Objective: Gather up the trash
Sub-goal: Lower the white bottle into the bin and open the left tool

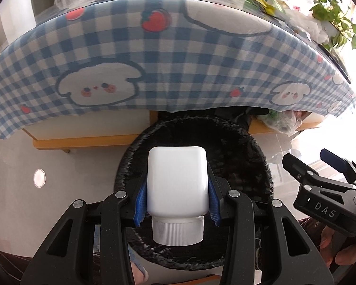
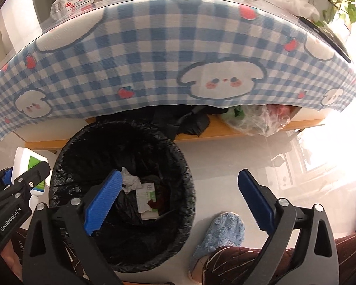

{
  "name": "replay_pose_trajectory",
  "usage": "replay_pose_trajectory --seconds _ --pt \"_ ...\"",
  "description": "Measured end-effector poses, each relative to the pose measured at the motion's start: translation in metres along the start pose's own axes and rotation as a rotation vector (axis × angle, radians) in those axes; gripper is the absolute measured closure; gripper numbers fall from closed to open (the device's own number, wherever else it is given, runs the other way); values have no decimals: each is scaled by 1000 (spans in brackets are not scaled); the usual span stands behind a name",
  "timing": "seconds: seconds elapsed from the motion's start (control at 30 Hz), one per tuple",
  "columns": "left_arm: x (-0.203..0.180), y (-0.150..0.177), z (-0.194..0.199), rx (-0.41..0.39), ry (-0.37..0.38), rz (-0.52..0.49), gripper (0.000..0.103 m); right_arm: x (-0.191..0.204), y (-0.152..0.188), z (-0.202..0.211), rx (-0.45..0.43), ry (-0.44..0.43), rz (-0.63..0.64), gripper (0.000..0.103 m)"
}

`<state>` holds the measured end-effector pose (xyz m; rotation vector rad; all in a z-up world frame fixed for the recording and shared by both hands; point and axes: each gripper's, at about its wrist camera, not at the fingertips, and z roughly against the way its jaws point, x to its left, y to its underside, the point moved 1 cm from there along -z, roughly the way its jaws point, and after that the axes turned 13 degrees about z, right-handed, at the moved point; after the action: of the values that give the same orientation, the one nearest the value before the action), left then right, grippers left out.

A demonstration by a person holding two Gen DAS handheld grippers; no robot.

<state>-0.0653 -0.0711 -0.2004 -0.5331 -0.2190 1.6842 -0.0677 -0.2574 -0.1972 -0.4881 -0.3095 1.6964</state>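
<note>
Left claw (image 1: pixel 176 196) is clamped on a white bottle (image 1: pixel 176 182) right over the black-lined bin (image 1: pixel 261 166), cap toward the camera, long axis along the fingers. Right claw (image 2: pixel 178 198) is wide open, holding nothing. Box (image 2: pixel 147 200) and tissue (image 2: pixel 130 180) already binned; table (image 2: pixel 154 47) clutter still left, I'd say.

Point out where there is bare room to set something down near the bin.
Free: pale floor right of the black-lined bin, up to the blue slipper; floor left of the bin too. Crowded: the shelf under the tablecloth, stuffed with bags.
</note>
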Motion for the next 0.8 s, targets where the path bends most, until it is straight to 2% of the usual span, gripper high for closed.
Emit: replay_pose_trajectory --seconds 0.33,0.47,0.53,0.6,0.8 --pt "-35 6 -9 17 20 -40 62 -30 8 3 8 19 -52 9" --pt "-43 8 -12 19 7 -50 61 -41 10 6 5 26 -73 9" --pt "-43 7 -11 13 5 -41 55 -43 11 7 3 28 -80 9" --pt "-42 6 -8 6 5 -35 44 -45 10 9 0 29 -85 9" --pt "-36 1 1 -33 -30 -21 29 -40 4 20 -28 71 -53 9"
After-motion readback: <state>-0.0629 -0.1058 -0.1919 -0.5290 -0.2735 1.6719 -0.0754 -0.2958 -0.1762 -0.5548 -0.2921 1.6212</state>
